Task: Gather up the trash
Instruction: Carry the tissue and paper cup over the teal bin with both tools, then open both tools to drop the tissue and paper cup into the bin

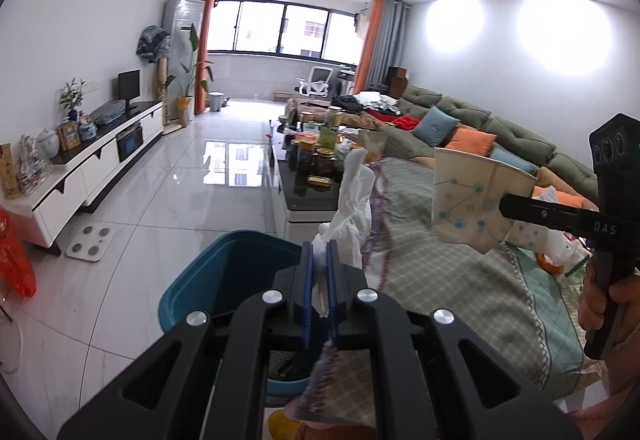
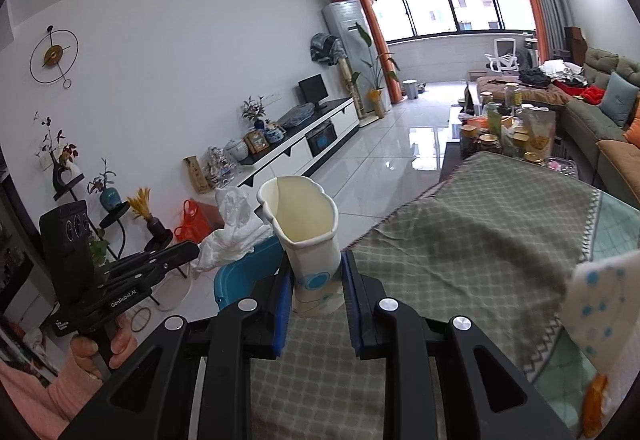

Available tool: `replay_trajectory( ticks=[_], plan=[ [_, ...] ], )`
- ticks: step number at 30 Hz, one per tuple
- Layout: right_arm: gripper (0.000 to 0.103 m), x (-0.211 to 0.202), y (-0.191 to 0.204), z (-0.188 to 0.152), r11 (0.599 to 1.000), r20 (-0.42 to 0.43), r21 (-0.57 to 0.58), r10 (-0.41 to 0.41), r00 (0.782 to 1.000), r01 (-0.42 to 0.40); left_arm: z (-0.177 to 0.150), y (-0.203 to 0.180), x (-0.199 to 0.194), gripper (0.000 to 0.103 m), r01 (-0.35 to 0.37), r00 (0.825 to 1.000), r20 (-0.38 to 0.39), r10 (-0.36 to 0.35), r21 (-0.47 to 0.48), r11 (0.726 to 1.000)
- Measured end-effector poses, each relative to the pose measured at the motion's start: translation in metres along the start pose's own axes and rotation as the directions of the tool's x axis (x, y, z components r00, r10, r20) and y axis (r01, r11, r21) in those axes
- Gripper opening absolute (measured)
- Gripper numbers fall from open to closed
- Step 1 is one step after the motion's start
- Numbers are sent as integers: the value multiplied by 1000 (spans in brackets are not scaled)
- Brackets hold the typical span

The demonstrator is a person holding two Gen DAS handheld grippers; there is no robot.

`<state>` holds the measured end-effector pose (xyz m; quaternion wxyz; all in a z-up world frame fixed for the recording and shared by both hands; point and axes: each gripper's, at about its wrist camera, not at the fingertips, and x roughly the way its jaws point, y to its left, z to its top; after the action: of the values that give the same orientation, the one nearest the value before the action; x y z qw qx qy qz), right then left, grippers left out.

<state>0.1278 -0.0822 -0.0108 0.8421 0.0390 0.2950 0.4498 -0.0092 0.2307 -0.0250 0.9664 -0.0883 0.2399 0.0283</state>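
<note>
My left gripper is shut on a crumpled white tissue, held above the blue trash bin beside the table. The same tissue and left gripper show at the left of the right wrist view, over the bin. My right gripper is shut on a squashed paper cup with blue dots, its mouth pointing up. In the left wrist view that cup hangs over the table at the right, pinched by the right gripper.
A table under a green patterned cloth lies ahead of me. Another dotted paper cup lies at its right edge. Jars crowd the black coffee table. Sofa on the right, TV cabinet on the left, glossy tiled floor between.
</note>
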Motion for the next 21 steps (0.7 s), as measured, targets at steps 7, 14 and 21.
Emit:
replay_trajectory(
  ticks=[7,14,21],
  plan=[
    [24,25,10,6,1000,-34,-4,29,999,-29,-2,16,5,8,-36,999,-14,35,-33,999],
    [24,51,20,13,999,-71,-19,33,997,-34,-4,29,13,8,-64,997,-35,62,-56,996],
    [24,81,38,12,998,-119,-44,34,992,-39,-11,38,25,8,-95,993,-83,89,-76,993]
  ],
)
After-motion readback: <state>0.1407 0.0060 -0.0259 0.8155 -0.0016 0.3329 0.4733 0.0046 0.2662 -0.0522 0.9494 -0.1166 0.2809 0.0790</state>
